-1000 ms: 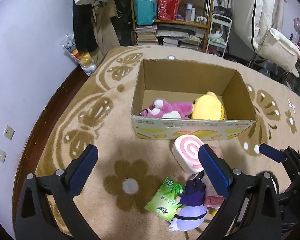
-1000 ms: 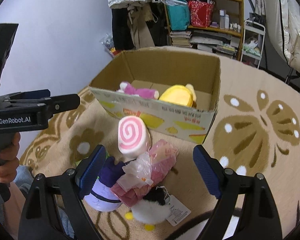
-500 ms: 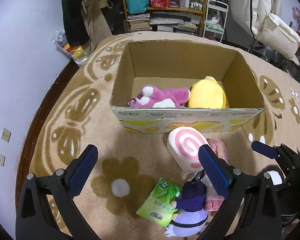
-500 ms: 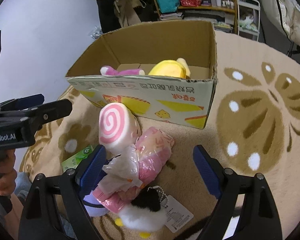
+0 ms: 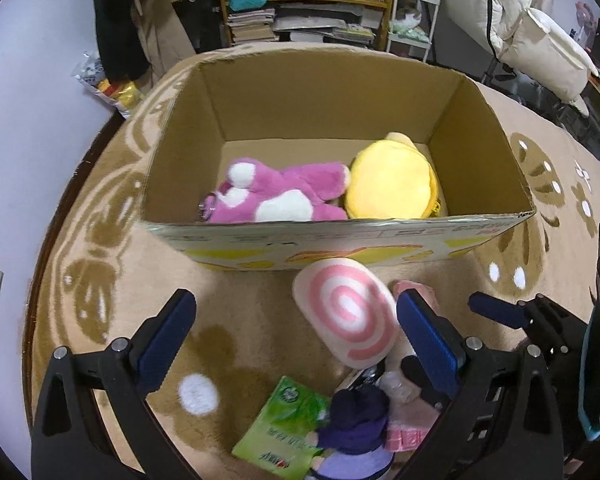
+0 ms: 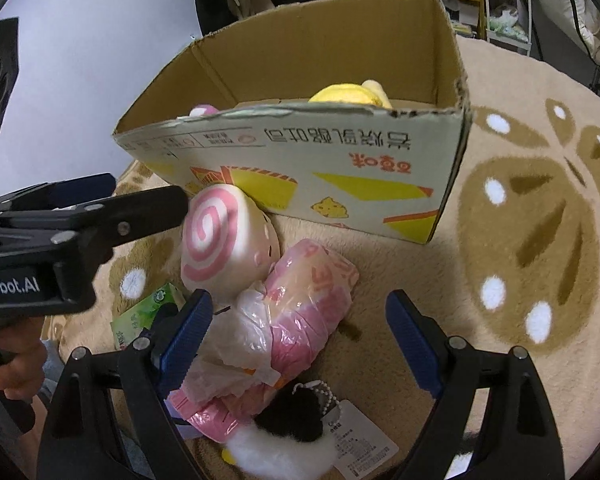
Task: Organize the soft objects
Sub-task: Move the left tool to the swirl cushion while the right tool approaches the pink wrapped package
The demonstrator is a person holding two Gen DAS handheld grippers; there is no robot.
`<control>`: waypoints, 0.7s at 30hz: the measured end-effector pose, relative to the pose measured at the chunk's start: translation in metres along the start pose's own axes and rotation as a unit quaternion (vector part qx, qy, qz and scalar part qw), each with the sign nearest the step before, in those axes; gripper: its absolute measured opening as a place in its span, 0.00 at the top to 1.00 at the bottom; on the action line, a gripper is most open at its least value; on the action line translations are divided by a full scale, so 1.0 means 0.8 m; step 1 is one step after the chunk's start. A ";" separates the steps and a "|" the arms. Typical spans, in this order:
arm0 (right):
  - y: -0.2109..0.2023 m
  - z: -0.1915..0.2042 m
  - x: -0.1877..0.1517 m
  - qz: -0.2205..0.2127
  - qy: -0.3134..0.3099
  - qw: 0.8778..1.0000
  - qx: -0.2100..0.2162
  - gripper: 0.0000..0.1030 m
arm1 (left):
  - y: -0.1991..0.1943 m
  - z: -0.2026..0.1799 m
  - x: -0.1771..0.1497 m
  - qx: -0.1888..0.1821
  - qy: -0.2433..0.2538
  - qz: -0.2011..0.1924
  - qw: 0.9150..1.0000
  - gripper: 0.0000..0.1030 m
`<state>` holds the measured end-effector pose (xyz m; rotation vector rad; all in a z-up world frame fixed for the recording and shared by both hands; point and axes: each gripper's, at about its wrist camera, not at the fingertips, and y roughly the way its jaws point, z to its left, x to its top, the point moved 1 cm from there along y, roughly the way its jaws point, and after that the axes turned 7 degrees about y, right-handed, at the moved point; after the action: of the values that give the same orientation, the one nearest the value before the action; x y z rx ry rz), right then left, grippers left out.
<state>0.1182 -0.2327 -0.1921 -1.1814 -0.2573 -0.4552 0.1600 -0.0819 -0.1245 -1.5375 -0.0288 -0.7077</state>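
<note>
An open cardboard box (image 5: 340, 236) (image 6: 340, 176) stands on the carpet and holds a pink plush bear (image 5: 276, 196) and a yellow plush (image 5: 392, 184). In front of it lie a pink-swirl roll cushion (image 5: 346, 312) (image 6: 224, 240), a pink plastic-wrapped bundle (image 6: 296, 312), a purple doll (image 5: 356, 432), a green packet (image 5: 288, 424) and a black-and-white plush (image 6: 288, 440). My left gripper (image 5: 296, 336) is open, its right finger beside the swirl cushion. My right gripper (image 6: 300, 336) is open, its fingers either side of the pink bundle.
The patterned beige carpet (image 5: 80, 280) covers the floor. A bookshelf (image 5: 300, 0) and hanging clothes (image 5: 140, 20) stand behind the box. A white padded chair (image 5: 548, 48) is at the back right. A wall (image 5: 20, 80) runs along the left.
Both grippers have moved forward and lower toward the pile in front of the box. The right gripper now straddles the pink bundle. Both stay open.
</note>
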 end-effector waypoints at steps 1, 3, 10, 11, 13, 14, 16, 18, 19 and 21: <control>0.002 -0.001 0.000 0.002 0.001 1.000 0.002 0.10 | 0.003 -0.002 0.001 -0.003 0.001 0.002 1.000 0.03; 0.006 -0.001 0.000 0.007 0.003 1.000 0.005 0.10 | 0.011 -0.008 0.004 -0.010 0.003 0.007 1.000 0.03; 0.018 -0.002 -0.002 0.015 0.007 1.000 0.004 0.10 | 0.040 -0.020 0.003 -0.022 0.008 0.034 0.999 0.03; 0.018 -0.003 -0.002 0.015 0.009 1.000 0.007 0.10 | 0.044 -0.021 0.003 -0.023 0.011 0.038 0.999 0.03; 0.022 -0.003 -0.003 0.015 0.010 1.000 0.012 0.10 | 0.050 -0.023 0.003 -0.019 0.014 0.043 0.999 0.03; 0.023 -0.002 -0.001 0.017 0.009 1.000 0.012 0.10 | 0.052 -0.025 0.004 -0.019 0.015 0.044 0.999 0.03; 0.028 -0.001 -0.002 0.021 0.008 1.000 0.011 0.10 | 0.055 -0.027 0.005 -0.021 0.015 0.046 0.999 0.03; 0.031 -0.002 -0.003 0.024 0.009 1.000 0.011 0.10 | 0.058 -0.026 0.007 -0.022 0.015 0.048 0.999 0.03; 0.031 -0.002 -0.005 0.025 0.010 1.000 0.012 0.10 | 0.060 -0.025 0.008 -0.022 0.014 0.049 0.998 0.03; 0.034 -0.003 -0.006 0.027 0.013 0.999 0.015 0.10 | 0.065 -0.023 0.008 -0.022 0.011 0.054 0.998 0.03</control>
<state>0.1265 -0.2259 -0.2176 -1.1507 -0.2087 -0.4174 0.1802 -0.1078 -0.1695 -1.5619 0.0865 -0.6428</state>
